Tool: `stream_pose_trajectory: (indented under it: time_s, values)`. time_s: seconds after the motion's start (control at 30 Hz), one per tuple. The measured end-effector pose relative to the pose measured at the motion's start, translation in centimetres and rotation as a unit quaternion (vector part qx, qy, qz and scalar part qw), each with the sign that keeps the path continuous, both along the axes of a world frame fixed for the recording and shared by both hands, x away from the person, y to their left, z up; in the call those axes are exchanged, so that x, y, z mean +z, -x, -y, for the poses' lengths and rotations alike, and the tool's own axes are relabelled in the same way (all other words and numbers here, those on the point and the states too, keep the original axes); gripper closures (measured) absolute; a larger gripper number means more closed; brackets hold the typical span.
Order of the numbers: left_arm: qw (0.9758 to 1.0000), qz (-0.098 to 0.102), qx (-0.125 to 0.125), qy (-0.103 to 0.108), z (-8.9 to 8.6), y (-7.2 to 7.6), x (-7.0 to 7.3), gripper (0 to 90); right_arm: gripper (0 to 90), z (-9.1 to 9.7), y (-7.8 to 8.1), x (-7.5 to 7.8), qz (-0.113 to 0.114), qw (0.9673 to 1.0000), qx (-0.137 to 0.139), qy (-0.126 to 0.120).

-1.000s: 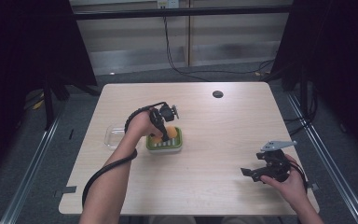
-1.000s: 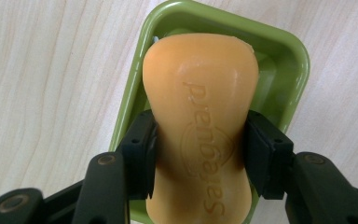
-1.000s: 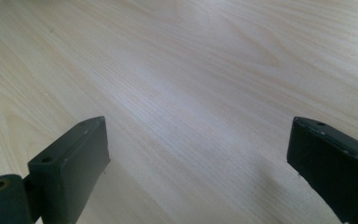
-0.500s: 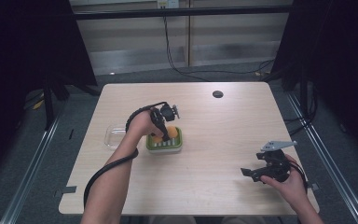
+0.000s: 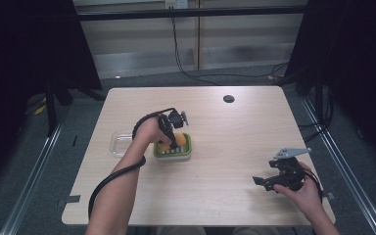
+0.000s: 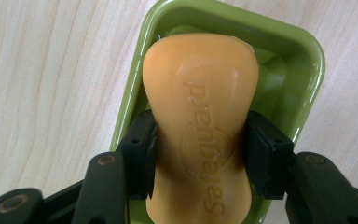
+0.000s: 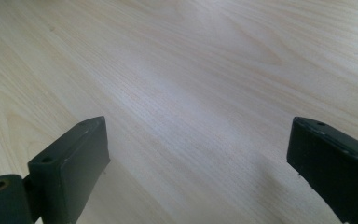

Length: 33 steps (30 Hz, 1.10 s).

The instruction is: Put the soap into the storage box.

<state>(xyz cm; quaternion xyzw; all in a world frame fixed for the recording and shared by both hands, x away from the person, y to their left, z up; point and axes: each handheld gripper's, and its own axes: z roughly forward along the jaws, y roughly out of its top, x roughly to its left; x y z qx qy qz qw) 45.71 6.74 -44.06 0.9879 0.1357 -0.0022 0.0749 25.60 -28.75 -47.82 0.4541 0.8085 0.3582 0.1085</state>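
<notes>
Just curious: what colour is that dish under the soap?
Green dish; it shows best in the left gripper view.

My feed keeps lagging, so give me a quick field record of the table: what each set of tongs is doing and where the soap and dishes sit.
left tongs: shut on the orange soap bar, pads pressing both its sides
soap position: over the green soap dish
clear tray: on the table, just left of the green dish
right tongs: open, nothing between them, over bare table
right hand: near the table's front right corner
</notes>
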Motion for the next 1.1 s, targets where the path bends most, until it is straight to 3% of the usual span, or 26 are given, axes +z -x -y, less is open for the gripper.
stream_pose_trajectory:
  time_s: [0.63, 0.7, 0.8, 0.83, 0.87, 1.1]
  values:
    - [1.0000, -0.004, 0.004, -0.004, -0.1, -0.1, -0.6, 49.4, 5.0, 0.0, 0.0, -0.1, -0.001, 1.0000, 0.002, 0.000]
    - [1.0000, 0.004, 0.008, -0.002, -0.2, -0.1, -0.6, 48.8, 5.0, 0.0, 0.0, -0.1, -0.002, 1.0000, 0.000, 0.001]
    - [0.9996, 0.004, 0.023, 0.018, -0.3, -0.1, 0.0, 45.8, 5.0, -0.1, 0.0, -0.1, -0.002, 1.0000, 0.000, 0.000]
    - [0.9995, 0.013, 0.023, 0.018, -0.2, -0.1, 0.2, 45.3, 5.0, -0.1, 0.0, -0.1, -0.002, 1.0000, -0.001, 0.001]
    - [0.9997, 0.001, 0.020, 0.012, -0.3, -0.3, 0.5, 44.4, 5.0, -0.1, 0.0, -0.1, -0.003, 1.0000, 0.000, 0.002]
    - [0.9990, 0.005, 0.039, 0.022, -0.8, -0.1, 1.3, 41.5, 5.0, -0.1, 0.0, 0.0, 0.000, 1.0000, 0.001, 0.001]
